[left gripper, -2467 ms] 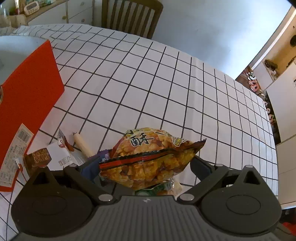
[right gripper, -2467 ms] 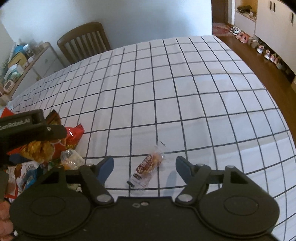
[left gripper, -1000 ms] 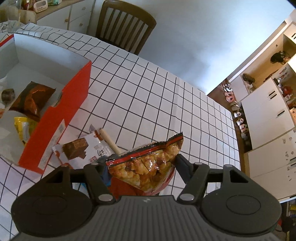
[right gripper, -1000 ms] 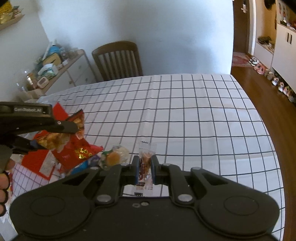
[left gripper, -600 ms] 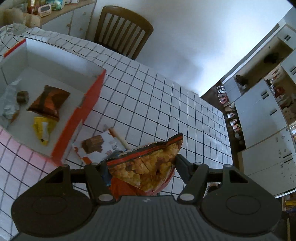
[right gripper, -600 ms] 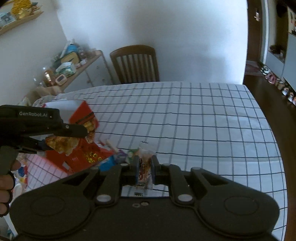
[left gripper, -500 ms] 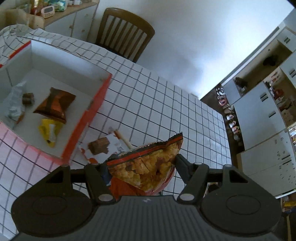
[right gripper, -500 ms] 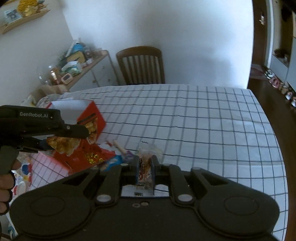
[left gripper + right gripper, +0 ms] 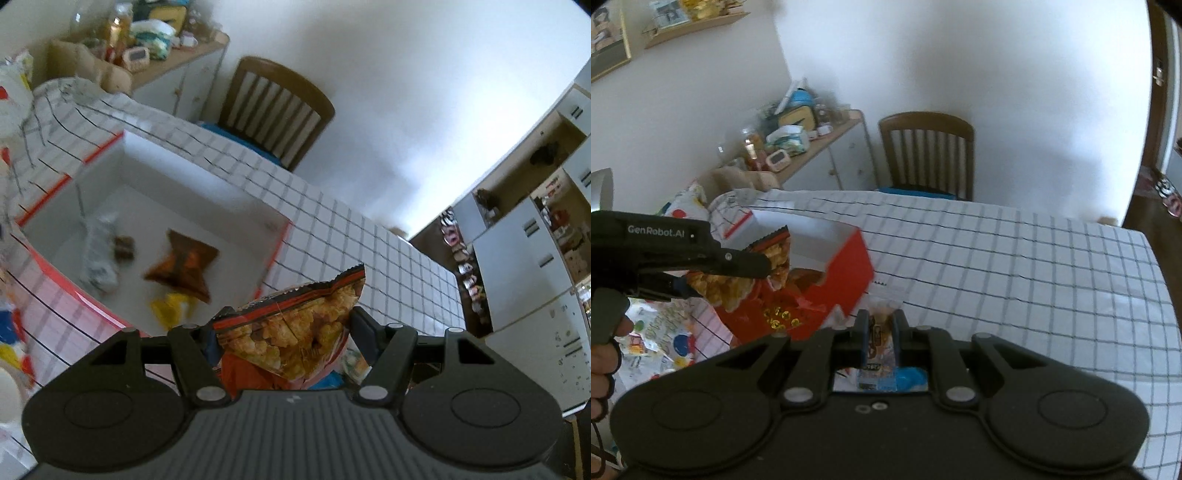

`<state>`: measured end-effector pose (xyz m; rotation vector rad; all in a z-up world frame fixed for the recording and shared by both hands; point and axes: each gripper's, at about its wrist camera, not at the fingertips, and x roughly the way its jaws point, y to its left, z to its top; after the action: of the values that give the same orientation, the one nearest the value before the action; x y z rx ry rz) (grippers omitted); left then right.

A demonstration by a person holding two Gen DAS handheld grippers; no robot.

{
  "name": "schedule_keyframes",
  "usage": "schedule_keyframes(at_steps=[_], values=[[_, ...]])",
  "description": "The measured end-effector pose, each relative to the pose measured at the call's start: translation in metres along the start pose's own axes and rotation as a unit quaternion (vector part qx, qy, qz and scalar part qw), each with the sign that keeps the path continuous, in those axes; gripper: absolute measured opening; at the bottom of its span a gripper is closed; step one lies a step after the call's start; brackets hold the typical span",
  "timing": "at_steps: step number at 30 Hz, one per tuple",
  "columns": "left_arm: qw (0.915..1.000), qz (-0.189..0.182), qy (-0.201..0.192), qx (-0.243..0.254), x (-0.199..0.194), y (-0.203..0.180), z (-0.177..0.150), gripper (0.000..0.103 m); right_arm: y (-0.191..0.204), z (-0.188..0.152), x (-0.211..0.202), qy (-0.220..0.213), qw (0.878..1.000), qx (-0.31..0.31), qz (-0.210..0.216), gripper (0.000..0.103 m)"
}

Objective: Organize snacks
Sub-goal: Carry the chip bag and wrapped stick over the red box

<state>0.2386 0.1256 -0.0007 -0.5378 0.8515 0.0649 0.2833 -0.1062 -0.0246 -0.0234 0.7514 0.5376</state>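
Note:
My left gripper [image 9: 282, 326] is shut on a red-edged bag of golden puffed snacks [image 9: 295, 328] and holds it in the air above the near right corner of the red box [image 9: 207, 206]. The box has a white inside and holds a brown packet [image 9: 181, 264], a yellow packet [image 9: 171, 308] and a silvery wrapper [image 9: 98, 251]. In the right wrist view the left gripper [image 9: 753, 264] and its snack bag [image 9: 738, 280] hang over the red box [image 9: 846, 273]. My right gripper [image 9: 881, 334] is shut on a small clear-wrapped snack [image 9: 881, 332], lifted above the table, right of the box.
The checked tablecloth [image 9: 1015, 266] stretches to the right and far side. A wooden chair [image 9: 927, 155] stands at the far edge. A cluttered sideboard [image 9: 798, 147] is at the back left. Colourful printed bags [image 9: 661, 332] lie left of the box.
Both grippers have risen and moved left towards the red box, each carrying its snack. The left one now hangs over the box's near corner.

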Motion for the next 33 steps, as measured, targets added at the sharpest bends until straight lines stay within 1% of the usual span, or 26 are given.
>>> schedule_keyframes(at_steps=[7,15,18,21,26,30,33], values=[[0.9994,0.026,-0.023,-0.007,-0.017,0.041,0.028,0.067,0.041,0.019,0.02,-0.004,1.0,-0.018,0.016,0.011],[0.9972,0.058,-0.044,-0.018,-0.02,0.083,0.055,0.067,0.077,0.035,0.052,0.004,0.999,-0.021,0.025,0.011],[0.996,0.072,-0.051,-0.017,-0.014,0.097,0.065,0.067,0.088,0.039,0.065,0.004,0.999,-0.022,0.023,0.011],[0.9949,0.086,-0.049,-0.017,-0.003,0.111,0.075,0.068,0.1,0.042,0.082,0.011,0.999,-0.022,0.021,0.011],[0.9939,0.102,-0.04,-0.015,0.021,0.132,0.087,0.067,0.116,0.04,0.111,0.029,0.999,-0.02,0.017,0.011],[0.9924,0.116,-0.038,-0.016,0.041,0.146,0.092,0.068,0.128,0.036,0.134,0.04,0.999,-0.021,0.011,0.011],[0.9918,0.124,-0.028,-0.016,0.056,0.154,0.095,0.068,0.137,0.034,0.151,0.05,0.999,-0.017,0.013,0.011]])
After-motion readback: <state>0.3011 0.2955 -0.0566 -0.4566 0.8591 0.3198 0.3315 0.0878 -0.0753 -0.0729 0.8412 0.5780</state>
